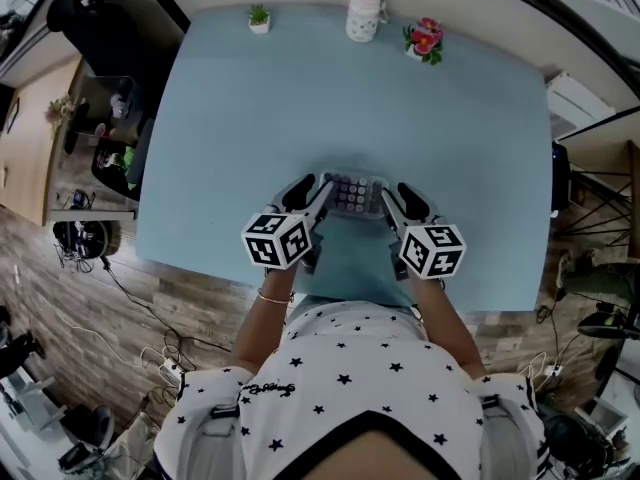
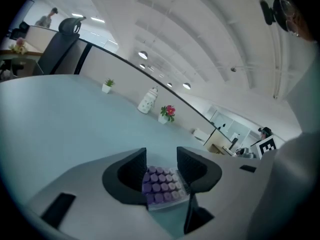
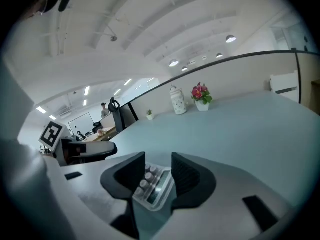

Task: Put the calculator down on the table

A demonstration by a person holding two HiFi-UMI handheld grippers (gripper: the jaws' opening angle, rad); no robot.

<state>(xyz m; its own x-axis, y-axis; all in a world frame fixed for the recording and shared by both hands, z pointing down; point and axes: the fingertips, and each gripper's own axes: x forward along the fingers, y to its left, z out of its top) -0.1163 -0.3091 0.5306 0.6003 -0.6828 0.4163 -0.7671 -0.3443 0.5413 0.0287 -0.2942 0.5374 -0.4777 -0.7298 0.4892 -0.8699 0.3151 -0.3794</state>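
Head view: calculator [image 1: 355, 195], purple keys, near-centre of pale blue bench [image 1: 250, 138]; contact with bench not discernible. Left gripper [image 1: 314, 194]: jaws clamped on calculator's left end. Right gripper [image 1: 399, 204]: jaws clamped on its right end. Far edge: small plant [image 1: 259, 18], white jar [image 1: 365, 13], red flowers [image 1: 424, 40].

3 things stand in a far row: a small green plant [image 1: 259, 18] left, a white jar [image 1: 365, 14], and red flowers [image 1: 424, 40] right. A black office chair [image 2: 57, 51] stands far left.
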